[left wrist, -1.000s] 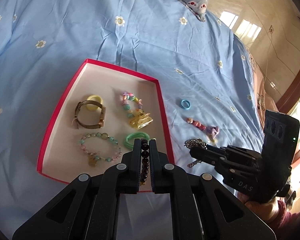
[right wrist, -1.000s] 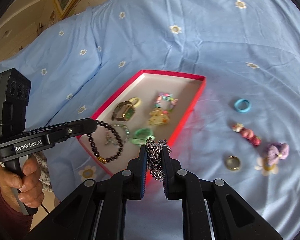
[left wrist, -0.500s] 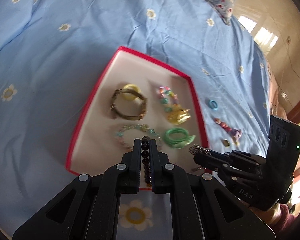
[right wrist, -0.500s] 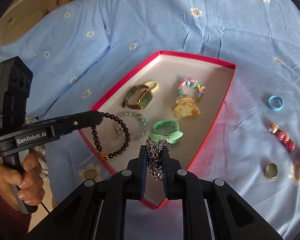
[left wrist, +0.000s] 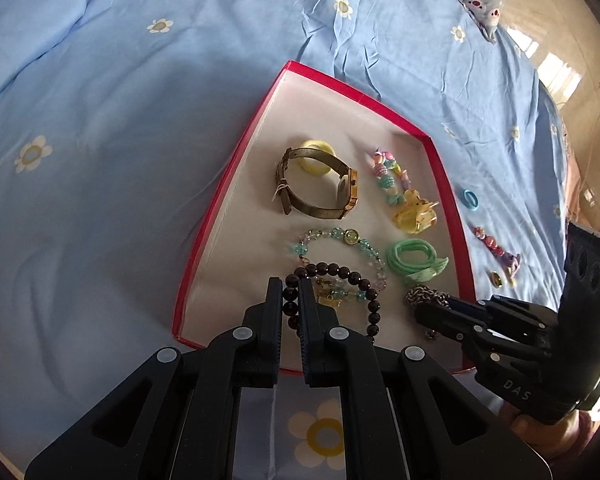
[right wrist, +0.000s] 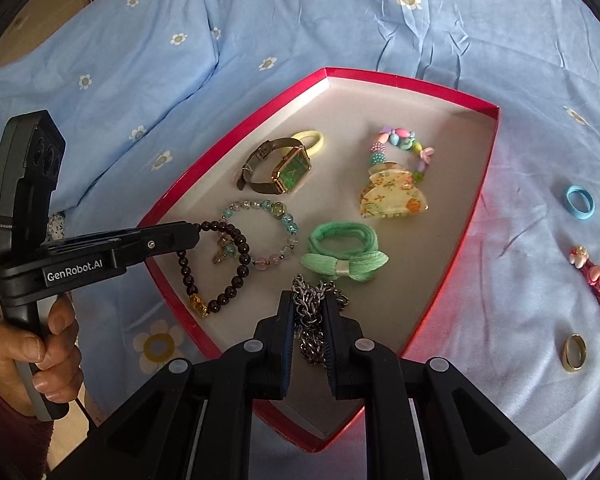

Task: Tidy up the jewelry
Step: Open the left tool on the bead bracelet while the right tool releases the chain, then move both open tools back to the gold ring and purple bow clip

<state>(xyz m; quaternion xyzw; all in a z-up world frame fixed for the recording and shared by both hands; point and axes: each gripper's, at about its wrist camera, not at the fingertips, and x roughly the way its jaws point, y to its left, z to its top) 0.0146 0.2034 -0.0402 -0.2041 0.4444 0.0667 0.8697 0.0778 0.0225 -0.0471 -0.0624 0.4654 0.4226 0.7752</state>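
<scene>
A: Item one: left hand-held gripper [left wrist: 290,304]. Clamped on dark bead bracelet [right wrist: 220,268]; loop hanging below the tips, over the near left part of the red box [right wrist: 476,208], overlapping the clear bead bracelet [right wrist: 260,232] already inside.

B: Item two: right hand-held gripper [right wrist: 310,320]. Clamped on steel chain [right wrist: 312,312], bunched between the pads, over the near end of the box, just below the green hair tie [right wrist: 342,254].

A: Governing relation: bare box floor directly beneath and slightly ahead of both loads. Bracelet loop standing edge-on to the floor, long way running down from the tips. Right nearer the free patch; left crowded by the clear beads.

B: Contents logged: watch [right wrist: 278,168], yellow band, pastel bracelet, hair claw [right wrist: 392,198]. Still on the bed [right wrist: 340,16]: blue ring [right wrist: 579,203], pink clip [right wrist: 594,276], gold ring [right wrist: 573,352].

A: Change since a second back: both lower and further over the box; the chain then short of the rim, now inside it. Grips unchanged.

B: Likely next: release of both, apart from each other to avoid tangling.
</scene>
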